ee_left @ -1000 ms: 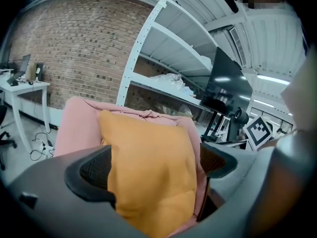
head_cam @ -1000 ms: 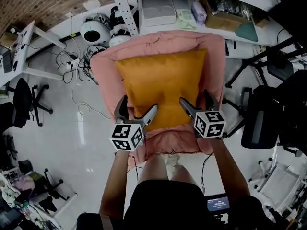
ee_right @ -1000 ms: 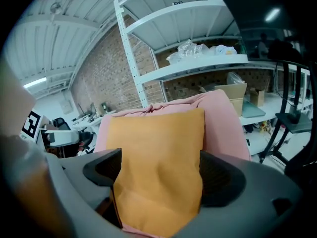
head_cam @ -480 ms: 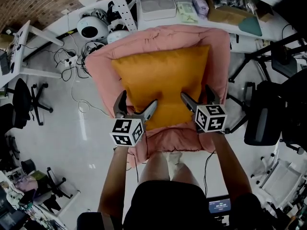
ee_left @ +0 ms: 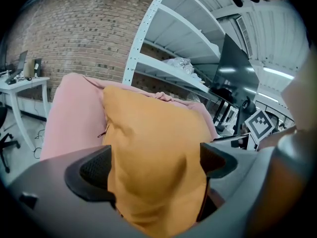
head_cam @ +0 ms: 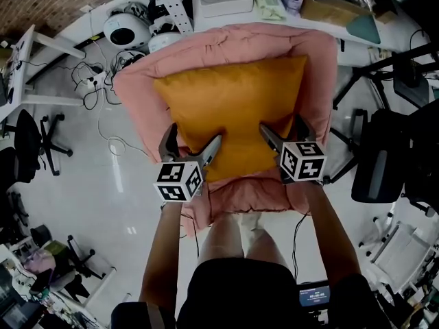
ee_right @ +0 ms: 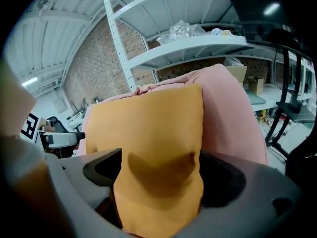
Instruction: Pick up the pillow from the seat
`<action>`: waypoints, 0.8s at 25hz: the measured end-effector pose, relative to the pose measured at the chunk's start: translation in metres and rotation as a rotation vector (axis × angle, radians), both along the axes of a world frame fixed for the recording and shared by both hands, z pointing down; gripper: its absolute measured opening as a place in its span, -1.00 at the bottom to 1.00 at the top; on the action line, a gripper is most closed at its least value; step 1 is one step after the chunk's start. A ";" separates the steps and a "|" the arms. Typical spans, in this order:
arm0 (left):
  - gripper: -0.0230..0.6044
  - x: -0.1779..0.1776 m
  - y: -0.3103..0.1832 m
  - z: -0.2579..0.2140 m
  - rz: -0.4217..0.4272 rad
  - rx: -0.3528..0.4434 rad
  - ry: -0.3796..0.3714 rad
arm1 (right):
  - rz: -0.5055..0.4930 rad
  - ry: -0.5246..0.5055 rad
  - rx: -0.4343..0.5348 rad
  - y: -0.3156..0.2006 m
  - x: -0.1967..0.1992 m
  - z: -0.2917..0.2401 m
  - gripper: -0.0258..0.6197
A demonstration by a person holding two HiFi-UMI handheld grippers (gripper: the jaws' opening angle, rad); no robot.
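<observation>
1. Between the jaws of the left hand-held gripper (head_cam: 195, 140), the near edge of the orange pillow (head_cam: 230, 108) is clamped.
2. It is likewise pinched by the right hand-held gripper (head_cam: 282, 130), in the pink armchair (head_cam: 140, 108) ahead.

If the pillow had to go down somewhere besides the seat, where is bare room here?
Bare floor left of the pink seat, between it and the black chair. Crowded: cables and shelf behind, office chairs right. The pillow covers that seat.
</observation>
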State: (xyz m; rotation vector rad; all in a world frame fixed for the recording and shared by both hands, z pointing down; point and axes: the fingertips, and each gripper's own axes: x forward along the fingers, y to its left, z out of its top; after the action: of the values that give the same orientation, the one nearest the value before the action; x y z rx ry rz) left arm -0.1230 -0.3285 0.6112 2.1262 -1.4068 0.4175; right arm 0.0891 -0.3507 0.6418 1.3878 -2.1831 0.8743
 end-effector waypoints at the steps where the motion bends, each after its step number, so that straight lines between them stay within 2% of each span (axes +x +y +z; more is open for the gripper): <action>1: 0.82 -0.001 -0.001 0.002 -0.002 -0.003 0.000 | 0.001 0.001 -0.003 -0.001 0.000 0.002 0.53; 8: 0.82 -0.006 -0.010 0.017 -0.037 -0.027 0.031 | 0.008 0.008 -0.017 -0.008 0.001 0.012 0.53; 20: 0.82 -0.016 -0.028 0.034 -0.063 -0.040 0.013 | 0.022 0.015 -0.036 -0.022 0.004 0.027 0.59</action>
State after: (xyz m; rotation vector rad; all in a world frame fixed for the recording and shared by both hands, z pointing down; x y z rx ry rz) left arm -0.1394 -0.3565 0.6450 2.0436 -1.4417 0.4032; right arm 0.0930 -0.3731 0.6687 1.3996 -2.1341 0.9035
